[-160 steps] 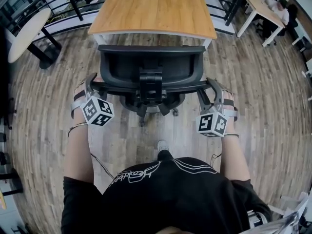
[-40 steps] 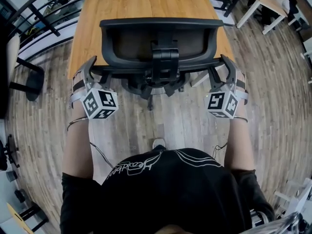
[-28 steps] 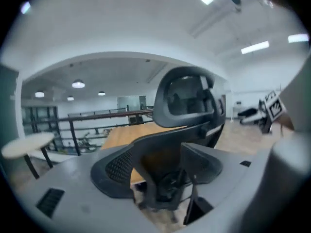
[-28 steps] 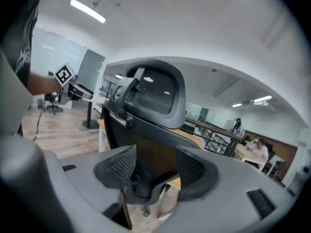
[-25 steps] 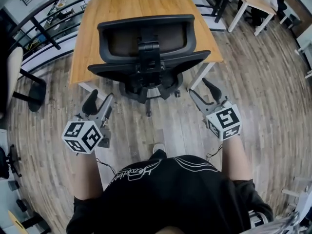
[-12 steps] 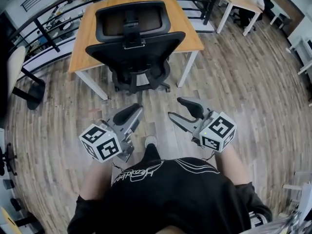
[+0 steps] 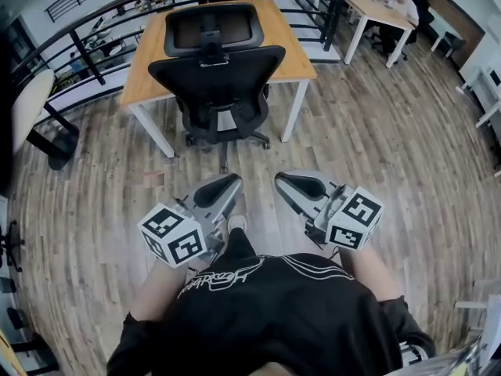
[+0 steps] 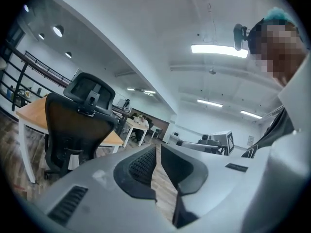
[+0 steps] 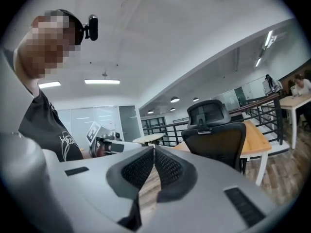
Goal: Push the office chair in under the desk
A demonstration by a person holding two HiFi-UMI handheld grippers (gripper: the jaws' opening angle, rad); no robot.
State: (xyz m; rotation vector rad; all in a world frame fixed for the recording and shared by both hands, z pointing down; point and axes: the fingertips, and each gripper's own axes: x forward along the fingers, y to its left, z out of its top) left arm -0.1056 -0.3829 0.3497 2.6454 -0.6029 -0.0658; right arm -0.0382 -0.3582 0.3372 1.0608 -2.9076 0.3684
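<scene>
The black office chair (image 7: 215,77) stands with its seat tucked under the wooden desk (image 7: 293,57), its backrest towards me. Both grippers hang low near my body, well short of the chair and touching nothing. My left gripper (image 7: 232,180) is closing: its jaws are almost together with nothing between them. My right gripper (image 7: 280,180) is shut and empty. The left gripper view shows its own jaws (image 8: 158,148) with the chair (image 8: 73,125) and desk (image 8: 34,111) beyond at the left. In the right gripper view the jaws (image 9: 153,149) point left of the chair (image 9: 214,135).
A black railing (image 7: 102,22) runs behind the desk. Another white-legged desk (image 7: 376,6) with a seated person stands at the back right. A pale round table (image 7: 27,100) is at the left. My shoe (image 7: 236,224) shows on the wooden floor between the grippers.
Both grippers came off the chair's back, drew in towards my body and closed. I have stepped back, so chair and desk appear farther away.
</scene>
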